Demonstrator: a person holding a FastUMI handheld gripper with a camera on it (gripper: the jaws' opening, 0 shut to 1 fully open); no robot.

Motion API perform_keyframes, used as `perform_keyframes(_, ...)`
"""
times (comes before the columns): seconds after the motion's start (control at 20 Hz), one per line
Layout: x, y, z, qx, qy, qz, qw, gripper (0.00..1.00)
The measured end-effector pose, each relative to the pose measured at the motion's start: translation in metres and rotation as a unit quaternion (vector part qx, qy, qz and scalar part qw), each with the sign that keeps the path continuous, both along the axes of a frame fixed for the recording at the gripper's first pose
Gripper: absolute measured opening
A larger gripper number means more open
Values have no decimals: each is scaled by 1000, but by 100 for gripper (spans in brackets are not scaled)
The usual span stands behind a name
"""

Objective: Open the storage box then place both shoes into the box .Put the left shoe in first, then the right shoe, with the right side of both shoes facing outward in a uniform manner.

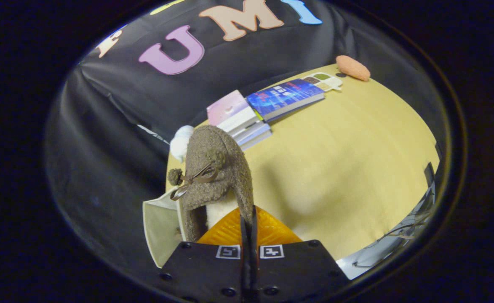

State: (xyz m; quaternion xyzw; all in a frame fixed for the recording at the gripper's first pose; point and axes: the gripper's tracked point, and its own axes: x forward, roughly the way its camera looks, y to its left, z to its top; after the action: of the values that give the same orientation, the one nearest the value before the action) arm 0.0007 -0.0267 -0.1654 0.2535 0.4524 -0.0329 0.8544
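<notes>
While held: one brown fuzzy shoe (217,168) hung upright just ahead of the gripper (249,223), toe pointing away, its collar edge pinched at the fingers.
Jaws: clenched, the two fingers nearly touching with the shoe's thin collar squeezed between them; both seemed to press on it.
Why that hold: judging by the task, gripping at the collar let the shoe dangle clear of the table (348,160) so it could be turned and lowered sideways into the box.
Shoe detail: one bow with two pompoms on top, and a pale lining showing at the opening.
Storage box: a pale panel (160,227) showed beside and below the shoe, probably the box's opened flap; I could not tell for sure.
Which shoe: left or right could not be told.
Books: a stack (247,120) of about four beyond the shoe.
Farther off: one small palette tray (324,81) and one orange oval pad (353,67) at the far table edge.
White object: one, behind the shoe's toe (180,141), unclear.
</notes>
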Motion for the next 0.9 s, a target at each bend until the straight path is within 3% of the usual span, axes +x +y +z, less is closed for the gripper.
perform_keyframes(0.3,-1,82,28,35,-13,52,998,3)
perform_keyframes(0.5,-12,120,22,50,-1,80,996,3)
perform_keyframes(0.9,-37,152,-6,50,36,98,993,3)
